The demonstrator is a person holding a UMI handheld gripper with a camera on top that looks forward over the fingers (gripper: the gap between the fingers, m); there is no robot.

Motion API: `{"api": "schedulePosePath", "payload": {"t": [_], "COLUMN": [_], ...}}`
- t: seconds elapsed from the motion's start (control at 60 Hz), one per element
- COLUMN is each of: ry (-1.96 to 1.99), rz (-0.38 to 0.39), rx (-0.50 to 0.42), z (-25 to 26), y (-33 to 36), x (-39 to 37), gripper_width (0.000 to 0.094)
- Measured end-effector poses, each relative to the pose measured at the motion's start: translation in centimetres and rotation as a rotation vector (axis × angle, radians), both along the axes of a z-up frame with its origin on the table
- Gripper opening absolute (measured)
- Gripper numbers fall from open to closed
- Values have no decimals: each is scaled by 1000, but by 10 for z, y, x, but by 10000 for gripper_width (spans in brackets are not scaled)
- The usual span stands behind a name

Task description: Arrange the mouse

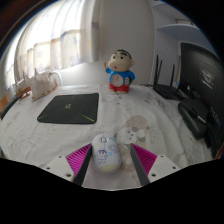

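A white mouse with a small cartoon print on its back lies on the white cloth-covered table. It stands between the fingers of my gripper, close against the left pink pad. A gap separates it from the right pad. The gripper is open. A black mouse pad lies flat beyond the fingers, ahead and to the left of the mouse.
A cartoon boy figurine in a red shirt stands at the far side of the table. A small white toy sits just ahead of the right finger. A pale plush animal is far left. A black laptop is on the right.
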State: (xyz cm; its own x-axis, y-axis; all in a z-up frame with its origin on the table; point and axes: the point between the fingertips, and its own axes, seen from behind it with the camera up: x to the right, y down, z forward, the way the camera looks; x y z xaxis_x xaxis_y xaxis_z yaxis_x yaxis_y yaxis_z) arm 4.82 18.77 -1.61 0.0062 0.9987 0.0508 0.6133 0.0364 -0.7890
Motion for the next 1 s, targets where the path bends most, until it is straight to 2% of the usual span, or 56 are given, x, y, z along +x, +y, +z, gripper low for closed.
{"api": "schedulePosePath", "payload": {"t": [0.1, 0.183, 0.433, 0.6, 0.667, 0.817, 0.917, 1.0], "ry": [-4, -12, -28, 1, 41, 94, 88, 57], "rz": [-6, -9, -33, -44, -24, 24, 41, 68], "rx": [-8, -20, -8, -25, -68, -75, -63, -63], "z": [-1, -2, 12, 69, 100, 146, 142, 113], "y": [0, -1, 8, 5, -12, -61, -101, -136], "x": [-5, -7, -7, -26, -49, -107, -148, -176], "gripper_width": [658, 470, 412, 399, 400, 400, 395, 396]}}
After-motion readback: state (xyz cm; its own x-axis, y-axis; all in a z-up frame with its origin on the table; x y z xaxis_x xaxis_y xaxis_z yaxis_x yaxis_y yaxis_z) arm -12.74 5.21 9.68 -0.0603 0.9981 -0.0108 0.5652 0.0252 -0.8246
